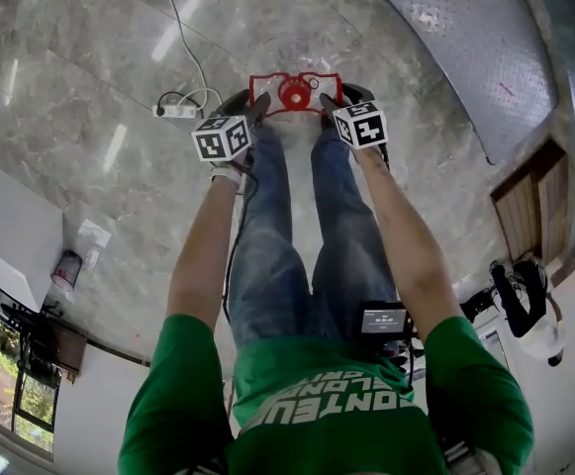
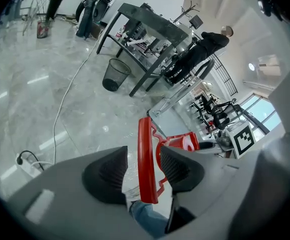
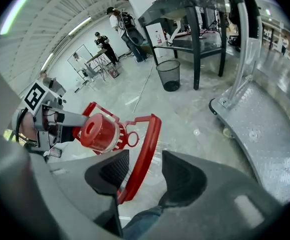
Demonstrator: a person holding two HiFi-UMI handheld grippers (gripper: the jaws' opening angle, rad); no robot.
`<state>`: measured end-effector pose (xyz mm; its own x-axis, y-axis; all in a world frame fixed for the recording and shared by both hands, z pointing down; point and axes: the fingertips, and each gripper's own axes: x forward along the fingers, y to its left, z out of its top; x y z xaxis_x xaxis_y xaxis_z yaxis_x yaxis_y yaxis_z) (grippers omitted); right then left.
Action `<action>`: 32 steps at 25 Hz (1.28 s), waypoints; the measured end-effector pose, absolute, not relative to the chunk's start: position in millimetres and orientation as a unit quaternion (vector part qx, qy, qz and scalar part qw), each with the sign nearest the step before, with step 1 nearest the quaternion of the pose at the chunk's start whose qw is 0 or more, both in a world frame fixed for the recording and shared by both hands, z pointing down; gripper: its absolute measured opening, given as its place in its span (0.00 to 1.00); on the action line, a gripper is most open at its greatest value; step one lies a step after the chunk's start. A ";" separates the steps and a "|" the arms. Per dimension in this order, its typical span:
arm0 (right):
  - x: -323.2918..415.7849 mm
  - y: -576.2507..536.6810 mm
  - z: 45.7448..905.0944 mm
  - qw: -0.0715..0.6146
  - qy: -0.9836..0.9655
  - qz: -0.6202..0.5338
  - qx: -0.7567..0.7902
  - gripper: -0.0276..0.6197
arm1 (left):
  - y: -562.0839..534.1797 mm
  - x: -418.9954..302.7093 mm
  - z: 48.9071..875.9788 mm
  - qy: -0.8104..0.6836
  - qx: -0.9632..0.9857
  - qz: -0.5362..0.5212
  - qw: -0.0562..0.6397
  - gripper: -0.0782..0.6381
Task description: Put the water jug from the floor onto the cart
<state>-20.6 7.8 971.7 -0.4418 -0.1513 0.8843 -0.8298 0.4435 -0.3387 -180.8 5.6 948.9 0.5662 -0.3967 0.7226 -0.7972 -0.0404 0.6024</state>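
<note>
The water jug stands on the floor between the person's feet, seen from above as a red cap (image 1: pixel 295 93) inside a red carrying handle (image 1: pixel 267 83). My left gripper (image 1: pixel 257 113) is at the handle's left bar, my right gripper (image 1: pixel 329 105) at its right bar. In the left gripper view the red bar (image 2: pixel 145 159) runs between the open jaws, near the right pad (image 2: pixel 177 166). In the right gripper view the other red bar (image 3: pixel 147 144) crosses between the open jaws, beside the cap (image 3: pixel 97 131). The cart's metal platform (image 1: pixel 465 47) lies to the upper right.
A power strip with a white cable (image 1: pixel 176 110) lies on the marble floor left of the jug. A wire bin (image 2: pixel 116 75) stands by a dark table (image 2: pixel 145 19). The cart platform (image 3: pixel 264 129) sits right of the jug. People stand far off.
</note>
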 end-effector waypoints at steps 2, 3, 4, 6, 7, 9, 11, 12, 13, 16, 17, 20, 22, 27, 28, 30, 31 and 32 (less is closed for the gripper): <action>-20.8 8.9 974.3 0.415 -0.739 0.415 0.331 0.34 | 5.9 -179.1 949.8 -0.424 0.699 0.187 0.544 0.39; -20.6 9.4 975.4 0.416 -0.738 0.416 0.331 0.34 | 6.0 -178.0 950.2 -0.422 0.700 0.188 0.544 0.37; -20.4 9.8 976.2 0.417 -0.736 0.416 0.333 0.30 | 6.1 -176.9 950.8 -0.420 0.700 0.190 0.545 0.34; -20.4 10.6 977.5 0.418 -0.735 0.416 0.335 0.22 | 7.0 -175.0 952.7 -0.416 0.699 0.194 0.548 0.27; -20.6 10.8 978.2 0.419 -0.734 0.415 0.337 0.15 | 7.5 -174.4 953.9 -0.414 0.698 0.197 0.550 0.20; -20.5 10.2 979.5 0.418 -0.731 0.417 0.343 0.12 | 9.1 -174.5 956.4 -0.414 0.694 0.202 0.553 0.19; -20.4 8.5 978.9 0.410 -0.728 0.424 0.350 0.09 | 11.0 -174.8 957.4 -0.414 0.692 0.201 0.556 0.19; -20.8 7.3 977.9 0.406 -0.728 0.426 0.352 0.08 | 11.6 -174.8 957.1 -0.414 0.692 0.200 0.556 0.19; -21.5 6.1 976.6 0.403 -0.728 0.427 0.353 0.08 | 11.7 -174.9 956.6 -0.415 0.692 0.200 0.555 0.19; -24.6 3.7 972.4 0.399 -0.732 0.425 0.354 0.08 | 11.0 -175.2 954.4 -0.419 0.695 0.208 0.546 0.19; -25.1 3.7 970.8 0.398 -0.732 0.425 0.354 0.08 | 11.1 -174.4 953.4 -0.420 0.695 0.209 0.545 0.19; -25.7 3.3 965.6 0.395 -0.731 0.427 0.358 0.08 | 11.5 -171.1 948.8 -0.421 0.696 0.210 0.543 0.19; -25.1 1.6 960.9 0.395 -0.730 0.426 0.360 0.08 | 10.9 -169.0 943.5 -0.421 0.697 0.206 0.543 0.19; -24.1 -7.8 941.6 0.388 -0.733 0.423 0.365 0.08 | 4.7 -164.8 923.1 -0.424 0.703 0.188 0.539 0.20; -24.5 -9.0 936.5 0.388 -0.733 0.422 0.366 0.08 | 3.7 -164.6 918.0 -0.424 0.705 0.187 0.536 0.20; -25.4 -10.3 925.7 0.388 -0.733 0.421 0.368 0.08 | 2.2 -164.9 907.2 -0.426 0.709 0.184 0.531 0.20; -25.4 -11.6 919.8 0.387 -0.733 0.420 0.370 0.08 | 0.5 -164.8 901.1 -0.427 0.712 0.181 0.527 0.20; -25.0 -13.3 913.3 0.385 -0.734 0.418 0.371 0.08 | -1.8 -164.2 894.3 -0.427 0.715 0.178 0.524 0.20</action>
<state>-25.0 -13.3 913.3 -0.4270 -0.2232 0.8763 -0.8675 0.3745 -0.3273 -164.2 -1.8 894.3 0.5716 -0.4252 0.7017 -0.7973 -0.0861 0.5974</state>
